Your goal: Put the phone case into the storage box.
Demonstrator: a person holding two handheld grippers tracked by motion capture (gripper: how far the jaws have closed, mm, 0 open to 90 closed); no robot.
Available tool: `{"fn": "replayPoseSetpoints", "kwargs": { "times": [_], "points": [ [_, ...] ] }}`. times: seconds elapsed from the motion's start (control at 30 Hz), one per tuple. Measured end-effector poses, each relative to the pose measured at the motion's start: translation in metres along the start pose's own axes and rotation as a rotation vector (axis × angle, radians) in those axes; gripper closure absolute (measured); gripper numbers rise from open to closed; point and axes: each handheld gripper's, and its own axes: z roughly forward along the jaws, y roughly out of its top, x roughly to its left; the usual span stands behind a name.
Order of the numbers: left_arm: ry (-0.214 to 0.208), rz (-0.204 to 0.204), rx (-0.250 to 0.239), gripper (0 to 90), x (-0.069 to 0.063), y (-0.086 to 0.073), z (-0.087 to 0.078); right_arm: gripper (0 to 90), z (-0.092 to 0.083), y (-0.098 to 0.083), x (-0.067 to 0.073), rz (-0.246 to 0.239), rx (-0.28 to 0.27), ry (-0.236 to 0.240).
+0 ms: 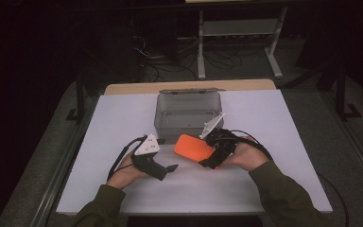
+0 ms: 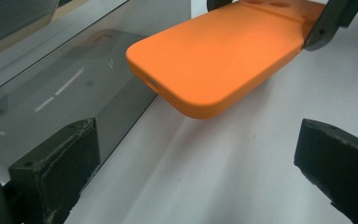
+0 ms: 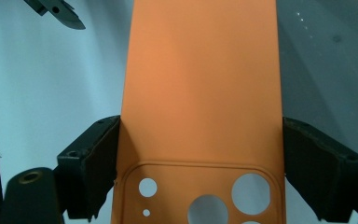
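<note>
White desk [image 1: 274, 142] under dim light, and just above it an orange phone case [image 1: 194, 147] is held in front of the clear bin [image 1: 185, 113]. Its long axis runs from the right claw [image 1: 207, 163] out toward the left claw [image 1: 172, 167], camera cutouts at the gripped end, smooth and matte. Right claw is clamped across its width, hand tilted low. Left claw rests apart, holding nothing, aimed at the case.
</note>
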Motion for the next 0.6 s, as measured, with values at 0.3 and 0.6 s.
{"fn": "replayPoseSetpoints", "kwargs": {
  "times": [0.3,0.6],
  "points": [
    [0.013,0.081,0.026,0.0,-0.0034,0.0029,0.0008,15.2,-0.0006,-0.0002,-0.0003,0.001,0.001,0.000],
    [0.027,0.136,0.040,0.0,-0.0045,0.0042,0.0004,15.2,-0.0007,-0.0003,-0.0001,0.001,0.000,0.000]
  ]
}}
